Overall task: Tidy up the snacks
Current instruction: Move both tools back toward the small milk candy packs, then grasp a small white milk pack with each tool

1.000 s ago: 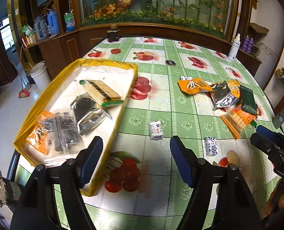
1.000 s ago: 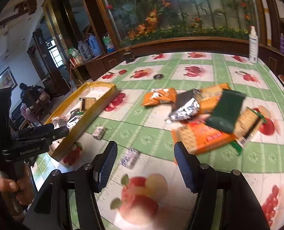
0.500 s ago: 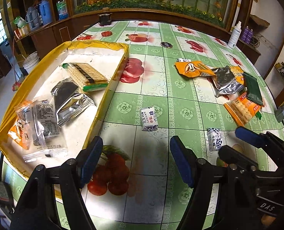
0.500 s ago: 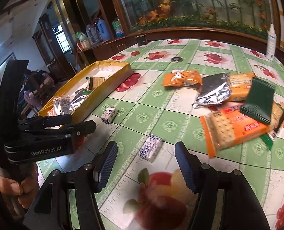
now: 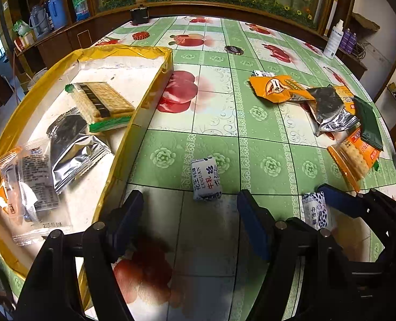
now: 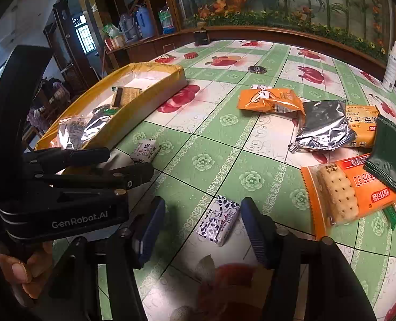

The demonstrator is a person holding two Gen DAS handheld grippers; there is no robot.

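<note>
Straddling a small white candy with blue-black print point(image 6: 218, 220), the right tool point(image 6: 202, 230) stands about half spread, its blue pads clear of the wrapper on both sides; its jaws have just been closing, with the candy between them but not yet pinched. The candy lies at a slant to the pads, so a squeeze from here may catch a corner only and spin it out across the slick green-and-white fruit-patterned table point(image 6: 203, 139). A crinkly twisted wrapper can also slide off if only the loose paper end is caught.

The left tool point(image 5: 189, 220) is spread wider and holds nothing. A second white candy with blue lettering point(image 5: 206, 179) lies just beyond its fingertips, near the wall of the long yellow cardboard tray point(image 5: 123, 144). Reaching short would close that tool on air; pushing forward could nudge the candy off line.

Both tools work close side by side, the left one's black body sitting just beside the right one's left finger, so a sideways sweep toward the tray risks a knock that shakes a held candy loose.

Farther right, the orange cracker packet point(image 6: 350, 195), the dark green pouch point(image 6: 387, 155) and the silver foil packet point(image 6: 322, 125) overlap; they wait untouched.
</note>
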